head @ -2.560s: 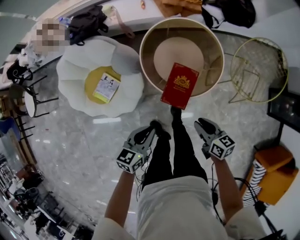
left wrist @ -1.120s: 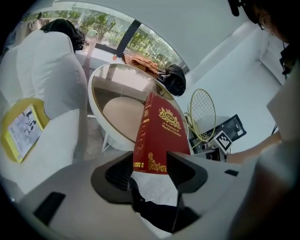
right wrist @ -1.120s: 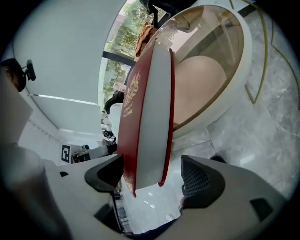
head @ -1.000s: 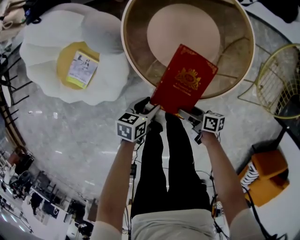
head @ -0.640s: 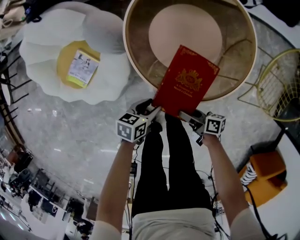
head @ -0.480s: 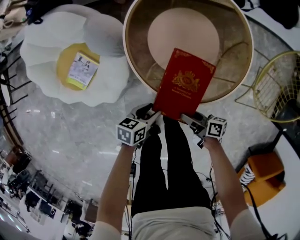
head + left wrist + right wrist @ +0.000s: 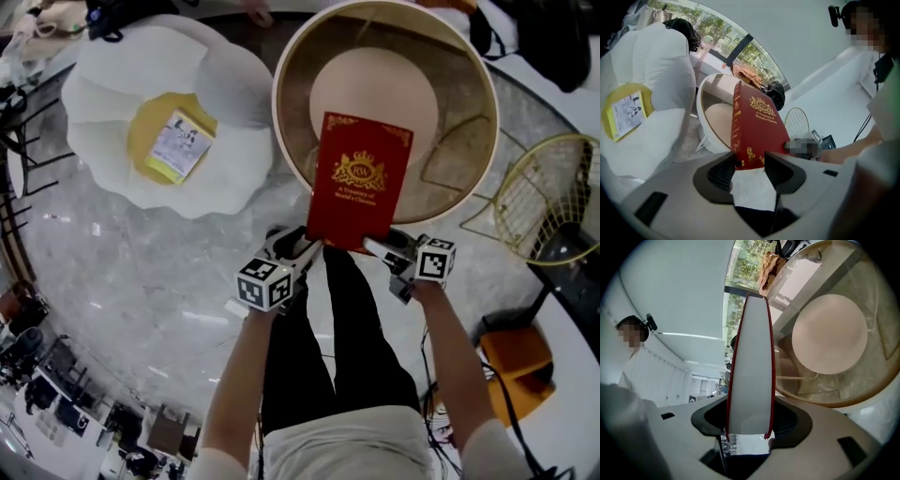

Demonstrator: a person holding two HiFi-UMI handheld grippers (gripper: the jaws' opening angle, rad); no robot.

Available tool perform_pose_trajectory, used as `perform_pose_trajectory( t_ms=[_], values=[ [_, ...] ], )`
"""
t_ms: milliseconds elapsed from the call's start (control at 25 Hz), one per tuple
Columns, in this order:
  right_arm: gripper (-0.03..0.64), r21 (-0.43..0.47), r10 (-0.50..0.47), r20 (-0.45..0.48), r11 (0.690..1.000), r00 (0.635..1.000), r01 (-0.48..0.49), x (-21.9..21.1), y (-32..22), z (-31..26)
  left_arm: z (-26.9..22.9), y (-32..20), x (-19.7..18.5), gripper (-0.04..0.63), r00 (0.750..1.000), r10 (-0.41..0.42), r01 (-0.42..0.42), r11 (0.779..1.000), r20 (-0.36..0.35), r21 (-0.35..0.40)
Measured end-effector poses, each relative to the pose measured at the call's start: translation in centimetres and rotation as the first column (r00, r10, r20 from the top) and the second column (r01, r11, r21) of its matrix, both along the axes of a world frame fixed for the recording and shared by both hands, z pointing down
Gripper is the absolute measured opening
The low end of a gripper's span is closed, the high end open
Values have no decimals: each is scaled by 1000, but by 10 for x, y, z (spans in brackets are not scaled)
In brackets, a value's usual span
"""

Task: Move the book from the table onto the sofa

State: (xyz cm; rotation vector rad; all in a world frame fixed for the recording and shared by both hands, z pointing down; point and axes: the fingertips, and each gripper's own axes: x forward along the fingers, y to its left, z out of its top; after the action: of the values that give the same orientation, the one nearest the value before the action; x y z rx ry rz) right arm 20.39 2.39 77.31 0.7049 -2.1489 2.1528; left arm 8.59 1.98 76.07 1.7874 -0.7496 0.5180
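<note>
A red hardcover book with gold print hangs over the near side of the round cream-rimmed glass table. My left gripper is shut on its near left corner, at the spine. My right gripper is shut on the near right corner, with the white page edge between its pads. Both pairs of jaws have just been closing on the book. The white petal-shaped sofa lies to the left, and a small booklet rests on its yellow centre.
A gold wire side table stands at the right, and an orange object sits on the floor below it. Dark bags lie at the far right. A person's black-trousered legs stand just under the grippers.
Both grippers have risen with the book, lifting it off the table top. Its cover has turned from slanted to nearly square in the head view.
</note>
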Motion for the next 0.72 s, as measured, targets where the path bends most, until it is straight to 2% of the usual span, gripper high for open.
perform_pose_trajectory(
  t_ms=[480,560,720],
  values=[
    [268,33,-118,-9,992,993,118,-102,-20,-24,-22,-1,-102,195,993,-120,120,992,-6,35],
    [268,40,-132,-9,990,991,132,-130,-18,-18,-15,6,-130,195,990,-139,139,990,-7,31],
    [268,27,-164,0,986,986,164,-222,-5,31,37,28,-219,195,983,-186,186,983,4,7]
  ],
)
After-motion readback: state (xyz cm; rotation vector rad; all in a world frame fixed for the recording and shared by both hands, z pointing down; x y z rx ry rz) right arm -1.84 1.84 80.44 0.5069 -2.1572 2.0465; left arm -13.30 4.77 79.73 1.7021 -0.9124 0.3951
